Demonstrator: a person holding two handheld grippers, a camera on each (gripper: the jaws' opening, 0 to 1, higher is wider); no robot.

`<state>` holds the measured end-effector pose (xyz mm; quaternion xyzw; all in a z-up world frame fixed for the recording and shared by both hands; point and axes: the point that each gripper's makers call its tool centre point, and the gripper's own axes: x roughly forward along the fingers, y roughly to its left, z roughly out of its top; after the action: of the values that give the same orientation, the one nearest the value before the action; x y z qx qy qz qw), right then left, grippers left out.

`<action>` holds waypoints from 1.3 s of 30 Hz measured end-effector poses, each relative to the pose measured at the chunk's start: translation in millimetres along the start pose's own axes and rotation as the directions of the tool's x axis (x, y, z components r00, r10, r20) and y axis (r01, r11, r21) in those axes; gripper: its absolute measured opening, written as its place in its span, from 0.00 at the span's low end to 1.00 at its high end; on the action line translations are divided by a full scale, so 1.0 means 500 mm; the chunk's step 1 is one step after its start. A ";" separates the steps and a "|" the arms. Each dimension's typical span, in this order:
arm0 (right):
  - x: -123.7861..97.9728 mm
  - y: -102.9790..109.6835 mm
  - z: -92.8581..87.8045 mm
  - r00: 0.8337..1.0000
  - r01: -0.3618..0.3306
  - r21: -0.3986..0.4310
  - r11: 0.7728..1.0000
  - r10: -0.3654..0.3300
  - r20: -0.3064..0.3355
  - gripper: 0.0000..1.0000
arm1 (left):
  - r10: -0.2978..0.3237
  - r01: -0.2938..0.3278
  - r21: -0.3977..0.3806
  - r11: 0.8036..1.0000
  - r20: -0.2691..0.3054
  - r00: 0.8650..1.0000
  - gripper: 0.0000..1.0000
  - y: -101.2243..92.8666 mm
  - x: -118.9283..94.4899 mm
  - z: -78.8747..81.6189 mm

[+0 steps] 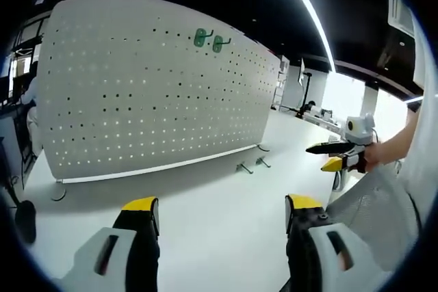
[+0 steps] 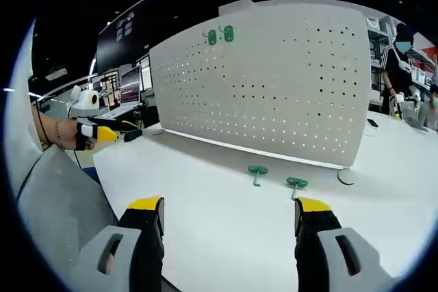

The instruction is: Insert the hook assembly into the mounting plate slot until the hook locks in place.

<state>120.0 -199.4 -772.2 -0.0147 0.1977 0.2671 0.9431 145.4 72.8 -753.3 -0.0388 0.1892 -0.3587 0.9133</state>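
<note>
Hooks, two small green plastic ones with metal stems, lie loose on the white table just in front of the pegboard's lower edge: one [image 2: 257, 171] nearer the board's middle, the other [image 2: 297, 184] close to the board's round foot [image 2: 347, 177]. Their stem ends are too small to make out. In the left gripper view the same pair [image 1: 250, 165] is only a grey smudge.

The large white perforated metal pegboard [image 2: 274, 80] stands upright on the table. Two more green hooks [image 2: 220, 35] already hang side by side near its top edge; how they sit in the holes cannot be told.

The left hand-held gripper [image 1: 222, 215] has its yellow-tipped black jaws spread wide with nothing between them; it hovers over bare table well short of the board. The right hand-held gripper [image 2: 230, 215] is likewise spread and empty, its tips near the loose hooks but apart from them. Each gripper also appears at the side of the other's view, held by a hand [image 1: 383, 154], partly cut off by a grey sleeve [image 2: 58, 200].

Open table lies between both grippers and the board. Beyond the table's far edges, desks and monitors are dim and blurred.
</note>
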 end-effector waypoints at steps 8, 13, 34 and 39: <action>0.001 0.000 -0.002 1.000 0.002 0.004 1.000 -0.002 0.000 0.75 | -0.001 0.001 0.002 1.000 -0.003 1.000 0.77 -0.001 -0.001 0.000; 0.000 0.000 -0.002 1.000 0.005 0.006 1.000 -0.005 -0.001 0.75 | -0.015 0.016 0.036 0.999 -0.020 1.000 0.78 -0.007 0.003 0.005; 0.004 -0.001 -0.008 1.000 0.013 -0.014 1.000 -0.013 -0.020 0.75 | -0.182 0.285 0.314 0.906 -0.319 0.930 0.80 -0.067 0.150 0.015; 0.003 0.000 -0.008 1.000 0.013 -0.012 1.000 -0.014 -0.023 0.75 | -0.203 0.342 0.353 0.871 -0.373 0.905 0.80 -0.090 0.187 0.015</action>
<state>119.7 -199.1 -776.7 -0.0247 0.2067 0.2617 0.9424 182.3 -23.7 -766.9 0.1868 0.2495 -0.5185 0.7962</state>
